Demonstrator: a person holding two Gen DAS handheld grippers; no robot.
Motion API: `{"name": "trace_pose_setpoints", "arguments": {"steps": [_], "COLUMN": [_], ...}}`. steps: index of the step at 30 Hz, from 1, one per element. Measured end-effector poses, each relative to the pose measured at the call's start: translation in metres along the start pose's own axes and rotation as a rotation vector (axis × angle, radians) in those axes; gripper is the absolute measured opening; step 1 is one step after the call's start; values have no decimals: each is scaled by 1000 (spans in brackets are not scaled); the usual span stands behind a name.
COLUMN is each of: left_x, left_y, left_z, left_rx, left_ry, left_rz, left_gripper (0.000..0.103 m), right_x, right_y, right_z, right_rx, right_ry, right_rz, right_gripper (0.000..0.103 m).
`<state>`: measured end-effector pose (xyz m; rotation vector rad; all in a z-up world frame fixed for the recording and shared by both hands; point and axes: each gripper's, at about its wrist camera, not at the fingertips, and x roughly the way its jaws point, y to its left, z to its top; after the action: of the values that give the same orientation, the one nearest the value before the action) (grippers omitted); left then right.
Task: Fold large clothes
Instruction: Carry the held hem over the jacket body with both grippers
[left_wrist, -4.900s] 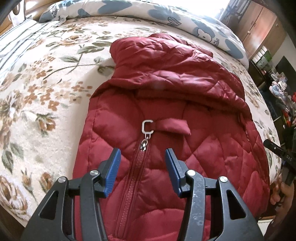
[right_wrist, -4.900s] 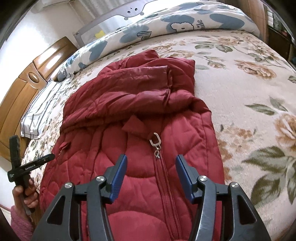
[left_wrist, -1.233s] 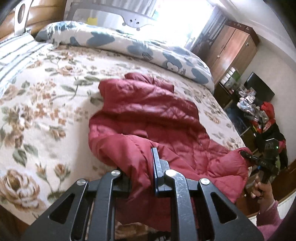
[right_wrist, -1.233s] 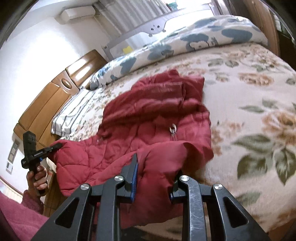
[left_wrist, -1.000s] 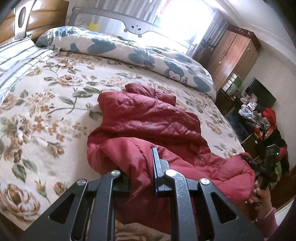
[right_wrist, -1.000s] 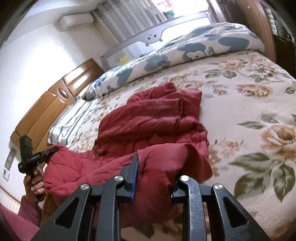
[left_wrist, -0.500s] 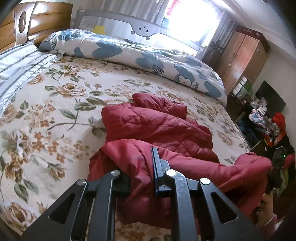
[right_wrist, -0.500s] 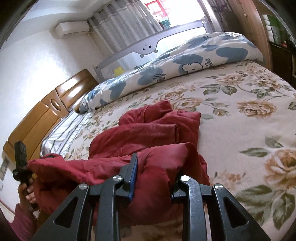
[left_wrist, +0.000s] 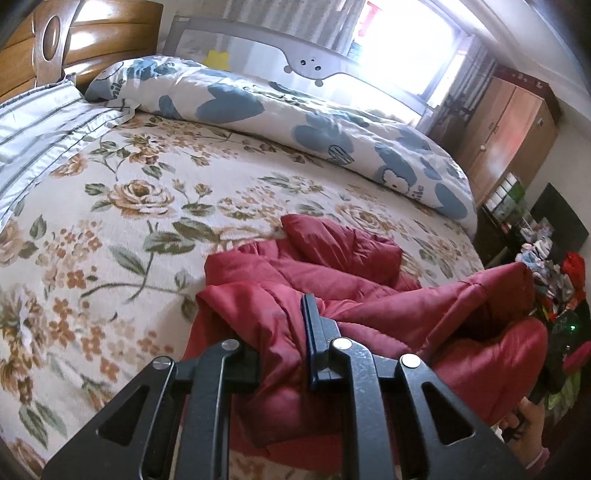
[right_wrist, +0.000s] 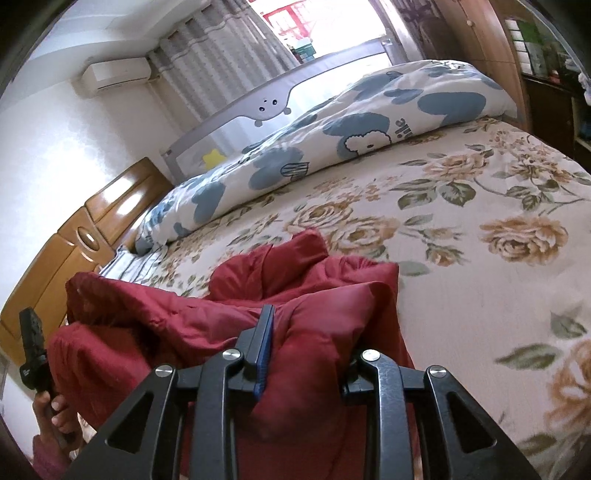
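You have the red jacket (left_wrist: 332, 273) half folded on the bed (left_wrist: 110, 206): your left tongs (left_wrist: 284, 332) and right tongs (right_wrist: 310, 343) each pinch its lower edge, lifted toward the collar, not yet laid down.

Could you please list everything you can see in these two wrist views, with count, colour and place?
Padded quilted jacket: one, dark red, on the near side of the bed, its near edge lifted by both grippers.
Floral bedspread: one, cream with brown roses, covering the bed.
Rolled duvet: one, white with blue patches, along the far side.
Striped pillow: one, grey-white, by the headboard.
Wooden headboard: one, brown.
Bed guard rail: one, grey, behind the duvet.
Wooden wardrobe: one, brown.
Air conditioner: one, white, on the wall.
Left gripper: black, shut on the jacket.
Right gripper: black, shut on the jacket.
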<state>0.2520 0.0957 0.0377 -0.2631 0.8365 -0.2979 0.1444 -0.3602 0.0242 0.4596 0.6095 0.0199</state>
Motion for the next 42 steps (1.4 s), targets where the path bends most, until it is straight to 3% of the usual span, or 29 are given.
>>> {"name": "trace_pose_setpoints", "arguments": {"steps": [19,27,36,42], "left_x": [108,156,180,177], "left_y": [18,26,29,30], "left_z": [45,48,47,48], "left_rx": [-44,-80,-81,-82], "left_ry": [56,103,121,131], "left_rz": [116,169,181,164], "left_gripper": [17,18,19,19], "right_x": [103,149,174,183], "right_y": [-24,-37,-50,-48], "right_z": [38,39,37,37], "right_rx": [36,59,92,86], "right_ry": [22,60,79,87], "right_rz": [-128,-167,-176,-188], "right_gripper": [27,28,30,31]}}
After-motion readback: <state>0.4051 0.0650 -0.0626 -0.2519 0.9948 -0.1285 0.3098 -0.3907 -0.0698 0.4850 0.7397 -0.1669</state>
